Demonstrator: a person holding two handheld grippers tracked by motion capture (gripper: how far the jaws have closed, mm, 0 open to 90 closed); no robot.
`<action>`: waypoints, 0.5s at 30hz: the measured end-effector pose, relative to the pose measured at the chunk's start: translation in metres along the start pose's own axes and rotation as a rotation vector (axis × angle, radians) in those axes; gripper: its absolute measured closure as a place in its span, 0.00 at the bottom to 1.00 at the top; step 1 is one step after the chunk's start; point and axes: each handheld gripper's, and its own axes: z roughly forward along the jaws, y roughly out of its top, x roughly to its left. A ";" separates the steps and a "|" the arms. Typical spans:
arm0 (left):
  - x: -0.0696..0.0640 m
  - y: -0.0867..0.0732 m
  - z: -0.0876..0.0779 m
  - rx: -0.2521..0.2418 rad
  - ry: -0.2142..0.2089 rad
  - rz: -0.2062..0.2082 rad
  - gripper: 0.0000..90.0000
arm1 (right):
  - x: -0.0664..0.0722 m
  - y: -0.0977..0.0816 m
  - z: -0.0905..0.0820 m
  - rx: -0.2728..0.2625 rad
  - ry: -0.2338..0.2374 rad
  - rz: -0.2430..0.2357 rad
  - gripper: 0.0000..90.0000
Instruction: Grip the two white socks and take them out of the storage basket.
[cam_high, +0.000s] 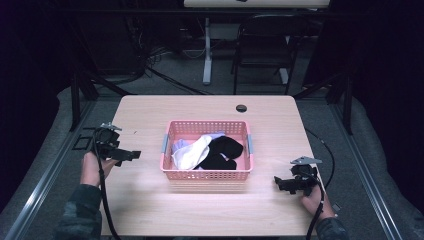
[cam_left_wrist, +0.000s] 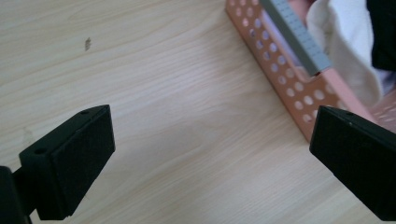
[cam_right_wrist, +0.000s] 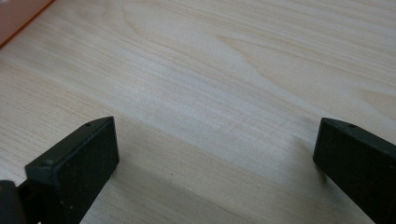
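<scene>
A pink perforated basket (cam_high: 207, 175) stands in the middle of the wooden table (cam_high: 150, 200). Inside it lie a white cloth (cam_high: 192, 152), black cloths (cam_high: 222, 152) and a pale lilac piece. My left gripper (cam_high: 131, 156) hovers over the table left of the basket, jaws wide open and holding nothing. In the left gripper view the basket's corner (cam_left_wrist: 285, 79) with its grey handle (cam_left_wrist: 299, 37) lies ahead to the right, the white cloth (cam_left_wrist: 345, 51) inside. My right gripper (cam_high: 280, 184) is low near the front right, open over bare wood (cam_right_wrist: 210, 93).
A dark round grommet (cam_high: 241, 108) sits near the table's far edge. Beyond the table stand a black chair (cam_high: 265, 45) and a white desk leg (cam_high: 207, 50), with cables on the floor. Dark frame bars flank both sides of the table.
</scene>
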 end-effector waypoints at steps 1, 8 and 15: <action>0.000 0.000 0.000 0.000 0.000 0.000 0.00 | 0.000 0.000 0.000 0.000 0.000 0.000 0.00; -0.019 0.023 -0.002 -0.005 -0.027 0.055 0.00 | 0.000 0.000 0.000 0.000 0.001 0.000 0.00; -0.039 0.049 0.003 0.001 -0.047 0.108 0.00 | 0.000 0.000 0.000 0.001 0.001 -0.001 0.00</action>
